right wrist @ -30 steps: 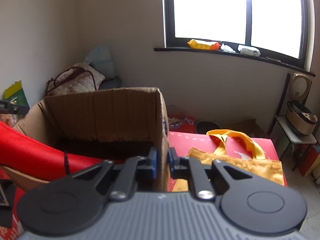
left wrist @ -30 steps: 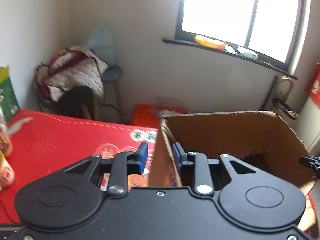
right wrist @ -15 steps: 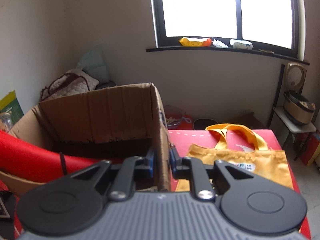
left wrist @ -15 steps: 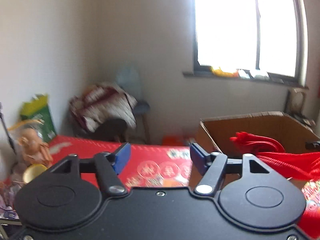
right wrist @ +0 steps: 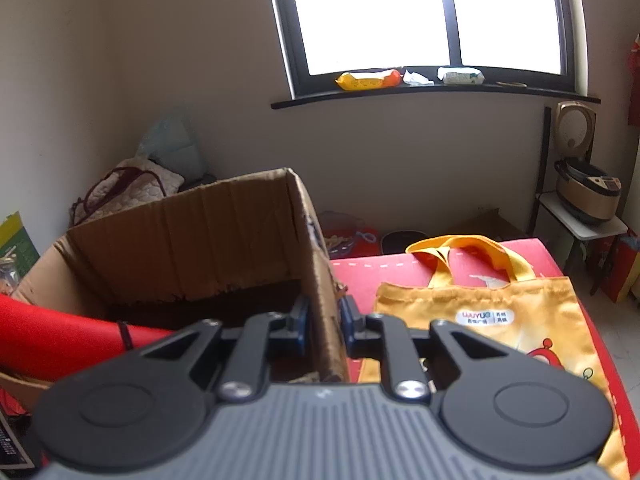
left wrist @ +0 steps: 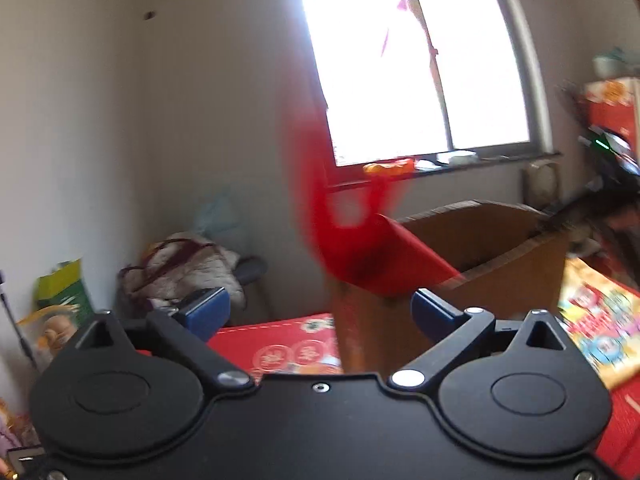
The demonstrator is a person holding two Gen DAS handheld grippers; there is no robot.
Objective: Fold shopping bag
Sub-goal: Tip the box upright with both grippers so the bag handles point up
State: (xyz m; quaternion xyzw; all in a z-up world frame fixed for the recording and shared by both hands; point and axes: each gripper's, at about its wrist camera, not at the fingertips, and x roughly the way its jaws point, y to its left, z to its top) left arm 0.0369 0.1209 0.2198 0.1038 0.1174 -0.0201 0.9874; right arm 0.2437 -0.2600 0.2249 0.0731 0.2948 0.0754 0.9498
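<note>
The right tool (right wrist: 323, 322) is narrow, its pads pinching the near wall of the cardboard box (right wrist: 200, 236). A red shopping bag (right wrist: 52, 340) lies over the box's left rim, partly inside. The left tool (left wrist: 318, 312) has its jaws opening wide, nothing between them; beyond it the red bag (left wrist: 384, 264) shows blurred at the box's (left wrist: 480, 240) edge. A yellow shopping bag (right wrist: 500, 320) lies flat on the red-covered counter (right wrist: 536, 250), right of the box, toward the far right corner.
</note>
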